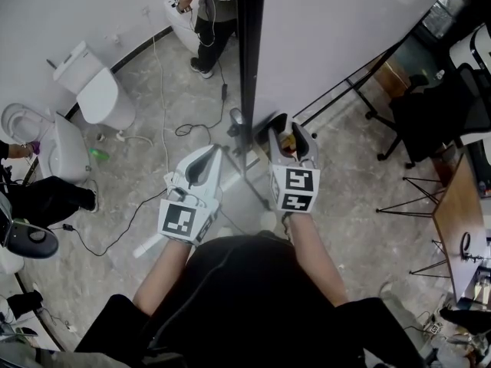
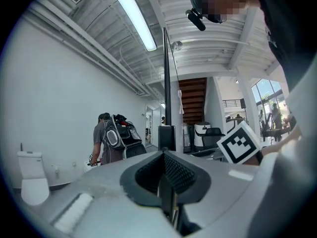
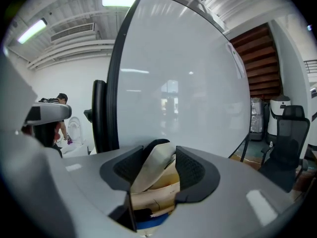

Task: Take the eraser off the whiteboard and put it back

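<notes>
Dark clothing (image 1: 245, 297) of the person wearing the camera fills the bottom of the head view, with both forearms reaching forward from it.

At far left, white toilets (image 1: 92, 83) stand along the wall, and a black cable (image 1: 115, 228) trails over the grey floor (image 1: 153, 129). Next comes the left claw (image 1: 211, 150), held level; its own view shows the pads pressed together with nothing between them. Beyond it, a person with a backpack (image 2: 111, 135) stands by the far wall.

Just to the right of that claw stands the whiteboard (image 1: 345, 29), seen almost edge-on from above with its dark frame running up the middle of the head view.

The right claw (image 1: 290, 129) points at the board's face, low down near the frame, and pinches the eraser (image 3: 156, 175) — a worn, cream-coloured block with a dark top, sitting tilted between the pads. The eraser's tip is just in front of the white surface; whether it touches cannot be told.

Further right, a black office chair (image 1: 437, 106) stands on the floor, and a brown tabletop (image 1: 460, 213) shows at the edge.
</notes>
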{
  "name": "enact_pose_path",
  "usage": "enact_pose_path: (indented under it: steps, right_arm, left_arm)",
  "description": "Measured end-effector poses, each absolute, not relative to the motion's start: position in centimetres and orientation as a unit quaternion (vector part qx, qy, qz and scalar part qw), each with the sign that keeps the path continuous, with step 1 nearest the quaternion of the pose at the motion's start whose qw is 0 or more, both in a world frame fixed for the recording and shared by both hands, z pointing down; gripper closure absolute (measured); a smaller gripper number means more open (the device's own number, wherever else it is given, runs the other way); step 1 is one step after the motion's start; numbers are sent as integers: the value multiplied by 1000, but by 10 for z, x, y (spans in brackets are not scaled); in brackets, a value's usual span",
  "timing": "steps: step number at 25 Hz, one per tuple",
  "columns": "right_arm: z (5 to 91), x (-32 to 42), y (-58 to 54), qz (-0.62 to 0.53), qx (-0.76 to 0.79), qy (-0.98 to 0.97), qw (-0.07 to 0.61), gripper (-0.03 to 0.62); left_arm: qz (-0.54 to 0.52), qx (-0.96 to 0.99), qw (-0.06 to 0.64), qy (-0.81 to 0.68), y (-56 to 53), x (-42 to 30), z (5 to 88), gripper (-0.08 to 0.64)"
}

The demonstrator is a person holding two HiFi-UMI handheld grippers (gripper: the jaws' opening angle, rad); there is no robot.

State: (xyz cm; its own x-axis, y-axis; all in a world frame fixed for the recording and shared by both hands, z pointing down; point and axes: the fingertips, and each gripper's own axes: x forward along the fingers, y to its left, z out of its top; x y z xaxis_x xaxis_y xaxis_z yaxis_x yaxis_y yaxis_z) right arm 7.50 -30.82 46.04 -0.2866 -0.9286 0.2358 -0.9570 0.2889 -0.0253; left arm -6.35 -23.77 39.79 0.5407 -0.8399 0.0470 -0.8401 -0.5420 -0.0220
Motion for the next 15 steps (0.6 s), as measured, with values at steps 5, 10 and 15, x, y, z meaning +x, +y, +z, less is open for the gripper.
enact_pose_path:
  steps: [5,10,15]
  right_arm:
    - [450,77,-305,60,592,-800,77,382]
    - [442,83,-302,49,595,-799,71,385]
    - [430,90,-297,34,600,-797,57,388]
  left_arm:
    - [29,876,1,-481,-236,-65,396,555]
    - [23,877,-4,-481,-232,-64,394,555]
    - [19,878,-5,-479,-227,-63,394,555]
